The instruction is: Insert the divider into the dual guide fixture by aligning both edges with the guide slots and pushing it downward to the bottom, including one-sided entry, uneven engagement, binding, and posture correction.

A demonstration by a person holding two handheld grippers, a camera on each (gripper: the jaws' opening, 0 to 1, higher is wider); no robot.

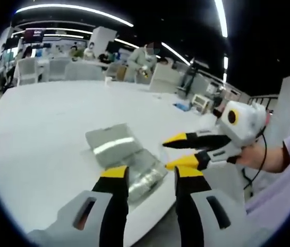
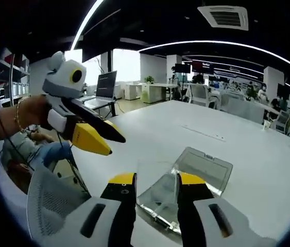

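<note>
Divider (image 2: 157, 180): a clear sheet, seen in the right gripper view standing upright between the right tool's (image 2: 156, 180) jaws, over the near end of the fixture (image 2: 199, 172); whether the jaws press it or only flank it, I cannot tell. Left tool (image 1: 147, 172): jaws apart, nothing between them, hovering above the fixture's (image 1: 124, 154) near corner. In the left gripper view the right tool (image 1: 178, 152) comes in from the right, tips slightly parted. The fixture, a clear tray-like piece, lies flat on the white surface (image 1: 41, 134) near its edge. Judgement: insertion not begun or barely begun; no edge visibly in a slot. Left to do: align both edges, push to bottom.
</note>
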